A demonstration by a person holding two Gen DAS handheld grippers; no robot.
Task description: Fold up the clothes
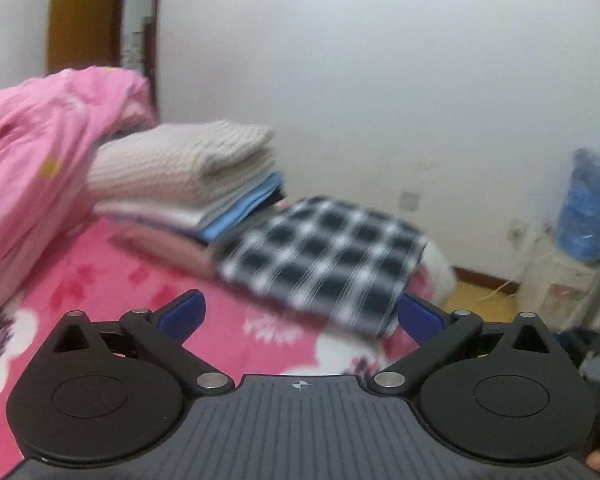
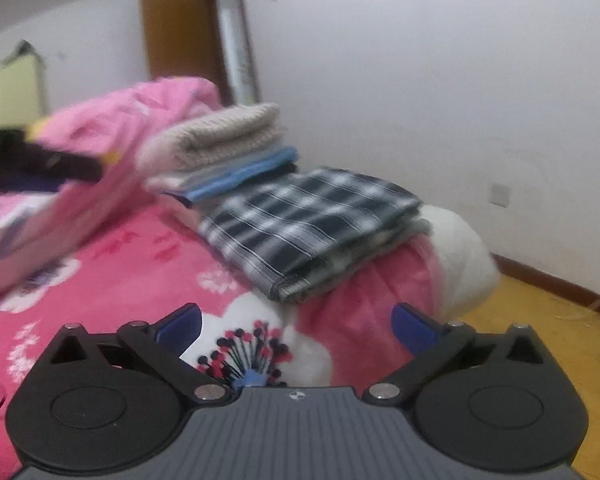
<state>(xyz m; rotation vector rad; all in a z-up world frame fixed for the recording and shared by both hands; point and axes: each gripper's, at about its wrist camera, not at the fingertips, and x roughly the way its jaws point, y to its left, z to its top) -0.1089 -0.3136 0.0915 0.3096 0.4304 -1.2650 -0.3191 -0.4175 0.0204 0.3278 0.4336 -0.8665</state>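
Both blue-tipped left tongs & right tongs are held wide apart w/ nothing gripped, above the pink floral bed cover, where the folded black-and-white plaid cloth is laid near the bed's corner, just beside a stack of folded beige and blue garments.

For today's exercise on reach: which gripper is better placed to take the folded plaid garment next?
Probably the left gripper: open, with the plaid garment almost between its fingers. The right gripper, also open, sits farther back.
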